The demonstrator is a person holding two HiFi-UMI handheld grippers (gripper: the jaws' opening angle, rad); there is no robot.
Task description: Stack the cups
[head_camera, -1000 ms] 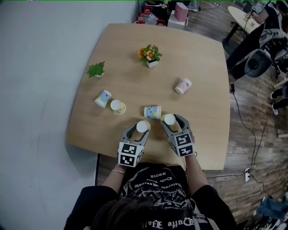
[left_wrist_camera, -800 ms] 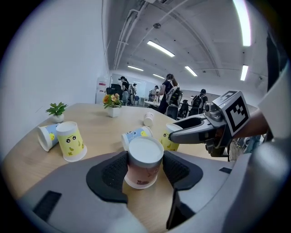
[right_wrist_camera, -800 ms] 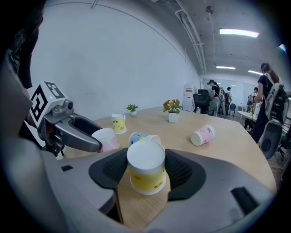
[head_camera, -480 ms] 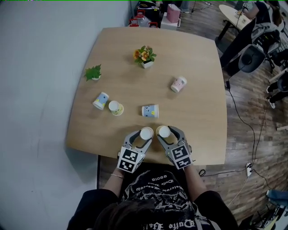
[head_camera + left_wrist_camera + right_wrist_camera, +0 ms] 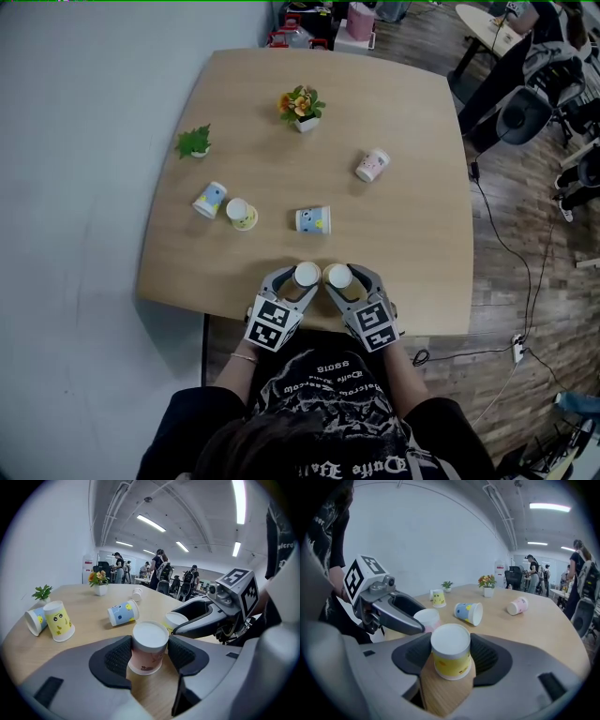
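Observation:
My left gripper (image 5: 303, 278) is shut on a pink paper cup (image 5: 147, 649), held bottom up between its pads just over the table near the front edge. My right gripper (image 5: 340, 279) is shut on a yellow paper cup (image 5: 451, 652), also bottom up. The two held cups, pink (image 5: 307, 273) and yellow (image 5: 338, 276), sit side by side, almost touching. Each gripper view shows the other gripper close by: the right gripper (image 5: 201, 620) and the left gripper (image 5: 401, 613). Loose cups lie farther out: a blue cup (image 5: 313, 219) on its side, and a pink cup (image 5: 372, 165) at the right.
At the left of the wooden table (image 5: 412, 234) lie another blue cup (image 5: 210, 199) and a yellow cup (image 5: 242, 213). A flower pot (image 5: 302, 105) and a small green plant (image 5: 194, 142) stand at the back. Chairs and people are beyond the table's right side.
Both grippers have drawn back toward the table's near edge with their cups. The two cups have come closer together, now nearly side by side.

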